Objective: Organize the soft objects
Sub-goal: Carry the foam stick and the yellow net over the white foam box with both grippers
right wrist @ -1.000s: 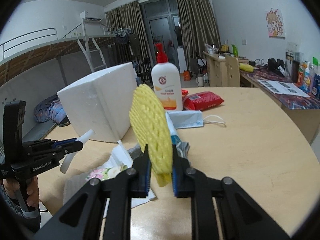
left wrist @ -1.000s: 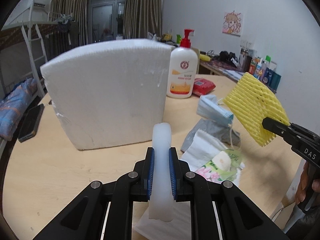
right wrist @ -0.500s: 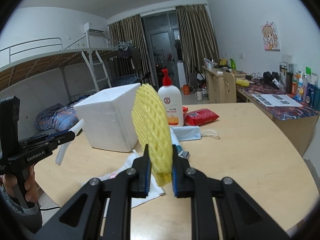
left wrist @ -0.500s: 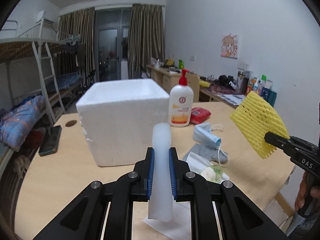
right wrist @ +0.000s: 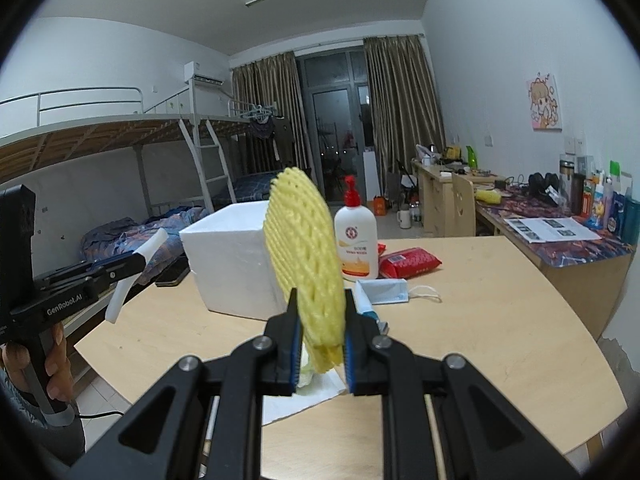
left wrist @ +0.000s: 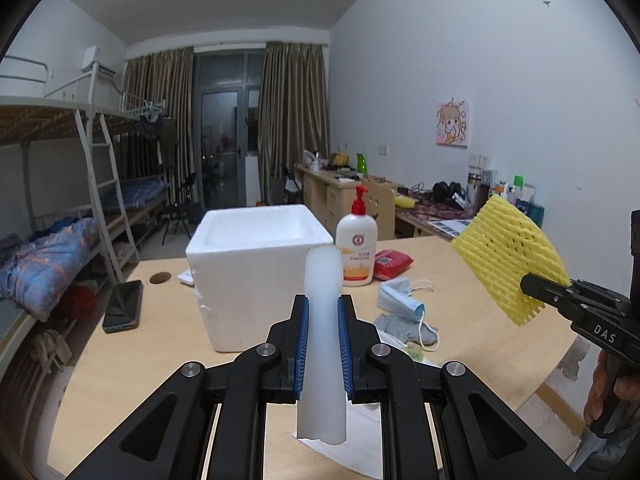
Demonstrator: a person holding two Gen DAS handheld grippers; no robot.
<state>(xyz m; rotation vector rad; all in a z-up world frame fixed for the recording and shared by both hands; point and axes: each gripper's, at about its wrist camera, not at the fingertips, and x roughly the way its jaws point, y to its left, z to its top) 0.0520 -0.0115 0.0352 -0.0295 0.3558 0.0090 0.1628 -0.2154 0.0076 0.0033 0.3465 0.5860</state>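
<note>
So I've got one soft thing in each hand. My left gripper [left wrist: 323, 344] is clamped on a strip of white foam sheet [left wrist: 322, 340], pads squeezed in on both faces, and my right gripper [right wrist: 319, 350] is pinched on the lower edge of a yellow foam fruit net [right wrist: 305, 256]. Both are up in the air over the near edge of the round wooden table [right wrist: 480, 320], not touching anything.

The obvious target, I'd say, is the open white styrofoam box [left wrist: 256, 264] sitting further back, just left of the lotion pump bottle [left wrist: 357, 252]. To do this well I'd bring one hand at a time over the rim, get the piece fully above the opening before letting go, and keep the two grippers apart so they don't bump. These things weigh nothing, so dropping from high up probably means they drift off. I'd go low.

Orientation: the white strip's long axis runs roughly upright through the pads, top end leaning away toward the box, bottom end hanging below. The net stands on edge, long axis up and tilted away, flat faces pointing left and right.

The face mask [left wrist: 400, 300] and grey cloth [left wrist: 402, 326] are on the table, not yet sorted.
</note>
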